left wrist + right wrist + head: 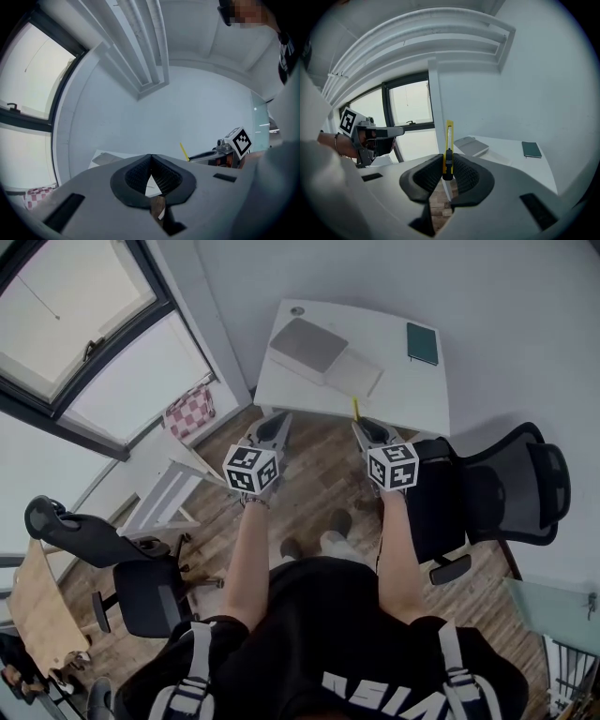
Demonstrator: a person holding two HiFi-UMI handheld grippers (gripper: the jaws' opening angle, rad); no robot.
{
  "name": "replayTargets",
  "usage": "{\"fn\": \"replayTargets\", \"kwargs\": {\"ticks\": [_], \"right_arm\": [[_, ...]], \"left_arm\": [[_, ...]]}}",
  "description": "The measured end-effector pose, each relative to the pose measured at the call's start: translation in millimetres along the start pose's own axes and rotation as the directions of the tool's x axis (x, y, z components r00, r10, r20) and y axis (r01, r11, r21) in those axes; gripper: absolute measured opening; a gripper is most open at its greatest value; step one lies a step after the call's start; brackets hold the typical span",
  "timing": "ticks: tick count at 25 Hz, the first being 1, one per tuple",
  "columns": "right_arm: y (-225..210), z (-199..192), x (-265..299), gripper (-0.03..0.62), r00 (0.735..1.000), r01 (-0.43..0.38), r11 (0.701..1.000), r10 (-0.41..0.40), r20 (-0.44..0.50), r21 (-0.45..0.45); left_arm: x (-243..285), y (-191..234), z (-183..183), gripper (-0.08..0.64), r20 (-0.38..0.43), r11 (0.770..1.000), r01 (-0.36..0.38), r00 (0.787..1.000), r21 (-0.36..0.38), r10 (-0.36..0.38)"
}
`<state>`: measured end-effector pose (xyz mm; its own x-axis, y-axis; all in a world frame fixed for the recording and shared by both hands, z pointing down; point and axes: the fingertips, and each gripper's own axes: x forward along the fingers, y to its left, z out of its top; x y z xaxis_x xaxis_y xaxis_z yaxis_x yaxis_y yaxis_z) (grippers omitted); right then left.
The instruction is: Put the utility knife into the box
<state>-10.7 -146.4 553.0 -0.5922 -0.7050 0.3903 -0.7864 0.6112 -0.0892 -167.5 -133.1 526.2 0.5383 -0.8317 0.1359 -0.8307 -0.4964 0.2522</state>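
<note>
A person in a dark top stands on a wooden floor [314,488], seen from above, with a two-jaw gripper in each hand. A large window [84,324] fills the left side of the room. On the far side stands a white table [398,390]. A black office chair [511,488] sits to its right, and a second black chair [117,563] stands near on the left.

A flat grey box [309,345] lies on the far left part of the table, with a paler panel just beside it (possibly its lid; this cannot be told). A dark green notebook [422,343] lies at the table's far right corner, well apart from the box.

The left gripper [277,420] is held in the air before the table's near edge. Its jaws are closed tip to tip with nothing between them.

The right gripper [366,432] is held level with it, to its right. Its jaws are clamped on a yellow utility knife [449,140], gripping its black slider. The knife's body points out past the jaw tips towards the table. The knife is outside the box, at the table's near edge.
</note>
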Motion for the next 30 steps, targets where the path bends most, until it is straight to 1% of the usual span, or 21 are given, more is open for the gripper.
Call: {"fn": "replayTargets", "kwargs": {"ticks": [7,19,30], "right_arm": [[-54.4,17.6,11.7,0.081,0.999,-0.024,1.000,0.024,0.024,0.002],[-125.5,29.9,33.8,0.081,0.997,-0.064,0.997,0.063,0.048,0.029],[-180.0,28.1,42.8,0.081,0.994,-0.103,0.994,0.101,0.043,0.046]], "left_arm": [[54.4,-12.7,13.9,0.025,-0.004,0.999,-0.017,1.000,0.041,0.017],[123.0,-23.4,27.2,0.025,-0.021,0.995,-0.049,0.999,0.088,0.051],[173.6,-41.5,27.1,0.025,-0.028,0.992,-0.082,0.996,0.098,0.085]]}}
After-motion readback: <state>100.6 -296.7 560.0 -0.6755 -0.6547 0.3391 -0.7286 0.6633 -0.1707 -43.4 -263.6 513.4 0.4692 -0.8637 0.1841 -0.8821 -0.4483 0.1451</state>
